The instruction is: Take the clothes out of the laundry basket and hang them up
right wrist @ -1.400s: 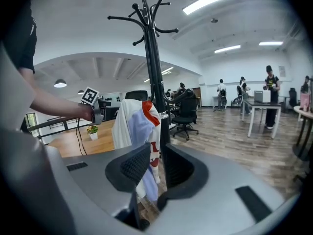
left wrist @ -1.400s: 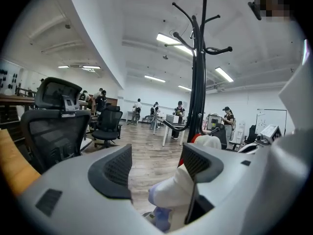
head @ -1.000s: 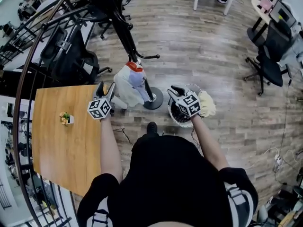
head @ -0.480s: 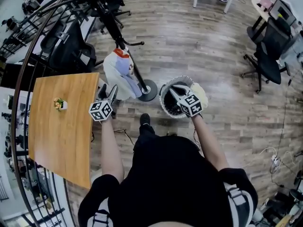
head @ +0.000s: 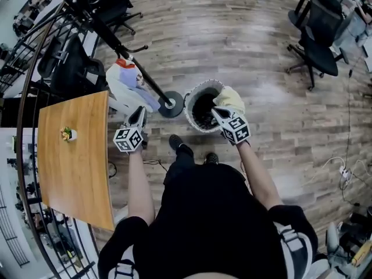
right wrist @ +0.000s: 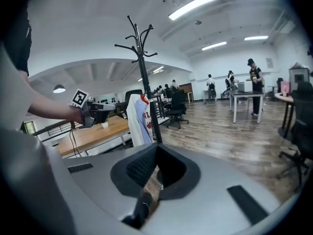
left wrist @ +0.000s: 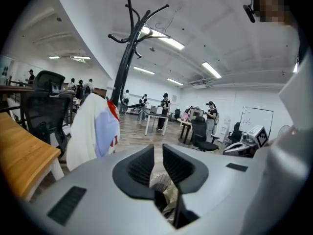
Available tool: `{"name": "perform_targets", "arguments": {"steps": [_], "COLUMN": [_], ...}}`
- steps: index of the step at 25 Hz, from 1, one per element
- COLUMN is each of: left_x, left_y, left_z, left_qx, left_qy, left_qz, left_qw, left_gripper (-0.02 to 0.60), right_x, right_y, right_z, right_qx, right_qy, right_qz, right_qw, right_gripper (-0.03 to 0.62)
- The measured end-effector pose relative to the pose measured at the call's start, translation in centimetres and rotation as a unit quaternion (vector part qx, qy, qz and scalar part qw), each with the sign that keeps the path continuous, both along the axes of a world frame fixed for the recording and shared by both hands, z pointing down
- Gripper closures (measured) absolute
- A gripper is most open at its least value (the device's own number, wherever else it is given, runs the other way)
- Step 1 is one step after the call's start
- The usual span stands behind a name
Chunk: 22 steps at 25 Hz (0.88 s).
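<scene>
Laundry day: a person stands over a white laundry basket on the wood floor, a gripper in each hand. The right gripper, its jaws just pressed together on nothing visible, hangs at the basket's right rim beside a pale yellow cloth draped there. The left gripper (jaws just narrowed to an empty slit) points toward a white, blue and red garment hanging on the black coat stand, off the wooden table's far corner.
</scene>
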State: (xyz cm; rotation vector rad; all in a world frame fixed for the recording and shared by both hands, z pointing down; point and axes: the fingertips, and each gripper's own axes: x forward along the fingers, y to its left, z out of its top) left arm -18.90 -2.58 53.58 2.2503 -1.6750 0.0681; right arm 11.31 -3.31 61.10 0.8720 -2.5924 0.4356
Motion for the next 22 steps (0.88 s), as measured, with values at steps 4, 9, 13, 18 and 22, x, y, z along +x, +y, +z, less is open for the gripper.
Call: {"name": "perform_targets", "arguments": {"steps": [4, 9, 13, 18, 22], "left_x": [3.9, 8.9, 12.3, 16.3, 18.7], "left_y": [-1.3, -4.3, -6.7, -10.1, -12.9], "left_z": [0.7, 2.3, 4.2, 5.8, 6.8], "left_qx": [-0.011, -0.032, -0.050, -0.066, -0.076], "left_qy": [0.004, 0.005, 0.004, 0.007, 0.010], "left_qz": [0.042, 0.098, 0.146, 0.204, 0.249], "left_qw": [0.9991, 0.9946, 0.9881, 0.9768, 0.9654], "left_gripper": [0.528, 0.537, 0.537, 0.535, 0.535], "right_x": [3.7, 8.9, 12.5, 16.3, 18.0], "right_y": [2.0, 3.1, 3.4, 3.4, 3.3], "right_z": [2.1, 3.7, 5.2, 5.9, 6.3], "right_qx": [-0.031, -0.051, -0.069, -0.085, -0.093], "right_qy": [0.005, 0.017, 0.027, 0.037, 0.043], "right_qz": [0.037, 0.107, 0.161, 0.226, 0.274], "right_qw": [0.999, 0.993, 0.984, 0.970, 0.956], "right_gripper": [0.588, 0.588, 0.588, 0.588, 0.585]}}
